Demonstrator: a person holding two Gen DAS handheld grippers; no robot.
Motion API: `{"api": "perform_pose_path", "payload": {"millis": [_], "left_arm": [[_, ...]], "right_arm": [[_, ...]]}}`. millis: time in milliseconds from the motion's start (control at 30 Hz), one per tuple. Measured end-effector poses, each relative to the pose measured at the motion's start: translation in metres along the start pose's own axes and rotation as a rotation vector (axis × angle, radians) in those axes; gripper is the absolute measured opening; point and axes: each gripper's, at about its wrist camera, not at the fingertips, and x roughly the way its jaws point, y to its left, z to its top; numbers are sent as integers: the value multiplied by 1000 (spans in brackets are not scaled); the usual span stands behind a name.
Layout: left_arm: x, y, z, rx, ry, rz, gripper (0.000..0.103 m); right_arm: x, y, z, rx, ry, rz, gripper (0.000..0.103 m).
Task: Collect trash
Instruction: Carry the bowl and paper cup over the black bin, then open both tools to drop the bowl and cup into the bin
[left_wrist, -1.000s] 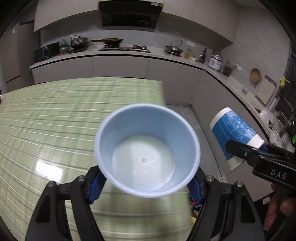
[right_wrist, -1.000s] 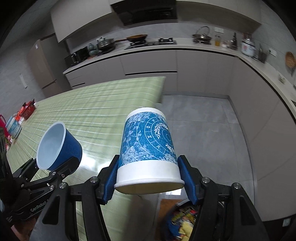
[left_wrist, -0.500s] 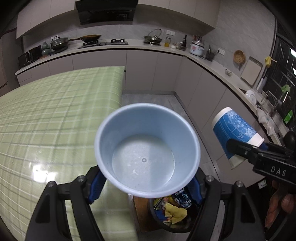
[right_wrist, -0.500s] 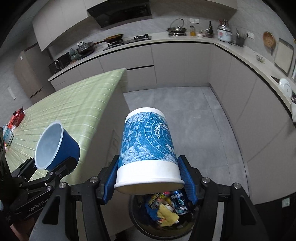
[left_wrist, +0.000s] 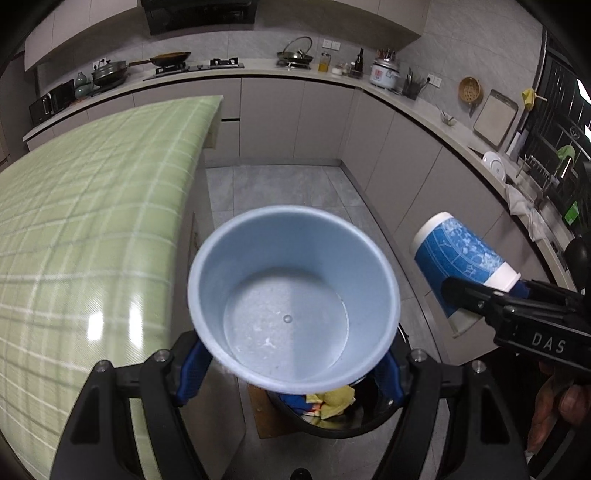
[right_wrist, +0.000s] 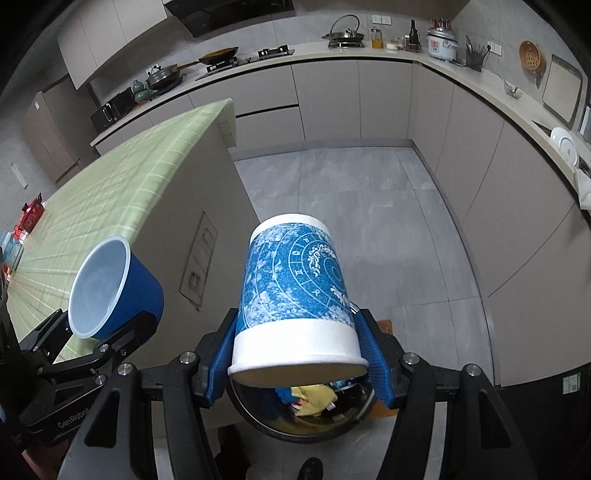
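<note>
**Kid:** So why is the left gripper (left_wrist: 293, 373) holding the blue cup (left_wrist: 293, 299) with its mouth facing up at us?

**Helper:** Its fingers (left_wrist: 190, 373) squeeze the cup low down on both sides, partly open, just as wide as the cup. Gripped that way, the cup sits steady and we can look right inside. It looks empty, just a bit wet.

**Kid:** And the other one?

**Helper:** The right gripper (right_wrist: 297, 363) has the patterned paper cup (right_wrist: 295, 291). Its blue fingers (right_wrist: 221, 363) press on the white band near the rim, so that cup points away from the camera, bottom end first.

**Kid:** Why are both cups out here and not over the tabletop (left_wrist: 92, 229)?

**Helper:** Look below them. The trash bin (right_wrist: 258, 417) stands on the floor (right_wrist: 351, 206), just beside the end of the tabletop. It already has wrappers and yellow paper in it. Each cup hangs right above it.

**Kid:** So they can fall straight in?

**Helper:** I think so. If the fingers let go, the cups should land in the bin and not on the floor.
</note>
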Motion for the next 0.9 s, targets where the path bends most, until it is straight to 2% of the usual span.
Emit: {"api": "perform_pose_path", "payload": {"millis": [333,900], "left_arm": [[30,-24,-31,11,77,-5,76],[71,-27,-61,-10,181,35,76]], "right_arm": [[19,-21,-28,19,48,2,64],[81,-26,-52,-6,165,35,64]]}}
